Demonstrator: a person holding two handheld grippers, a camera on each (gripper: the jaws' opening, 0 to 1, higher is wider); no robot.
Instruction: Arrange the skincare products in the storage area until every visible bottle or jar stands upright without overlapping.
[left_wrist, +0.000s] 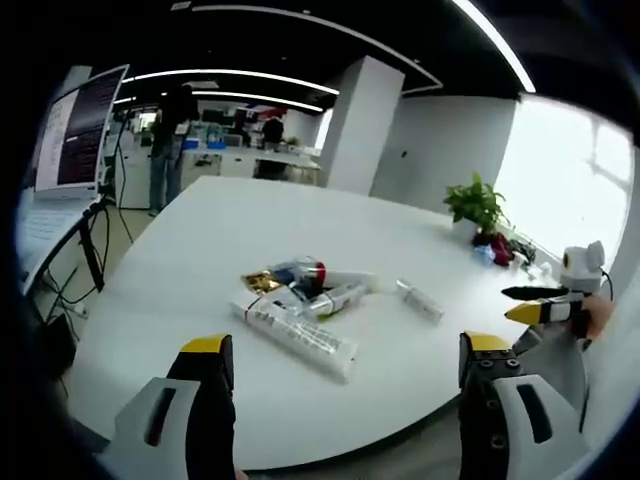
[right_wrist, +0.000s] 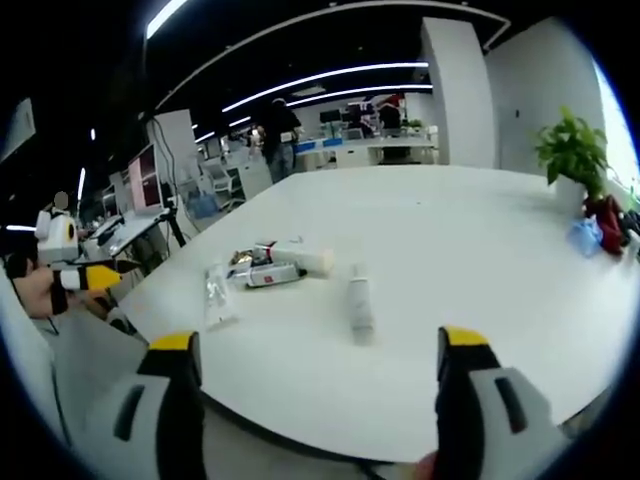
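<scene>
skincare tubes (left_wrist: 300, 300) lying flat, clustered, overlapping

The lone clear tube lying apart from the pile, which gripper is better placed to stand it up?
Right, probably. The lone clear tube lies straight ahead between the open right gripper fingers; the left gripper faces the pile of tubes.

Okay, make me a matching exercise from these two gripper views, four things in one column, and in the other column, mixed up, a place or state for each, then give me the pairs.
Things
1. long white tube
2. small tube lying alone
3. potted plant
4. left gripper

Places or states
A. stands upright near the table's far edge
B. open, holding nothing
C. lies flat at the near side of the pile
D. lies flat on the white table, apart from the pile

Pairs: 1-C, 2-D, 3-A, 4-B
</scene>
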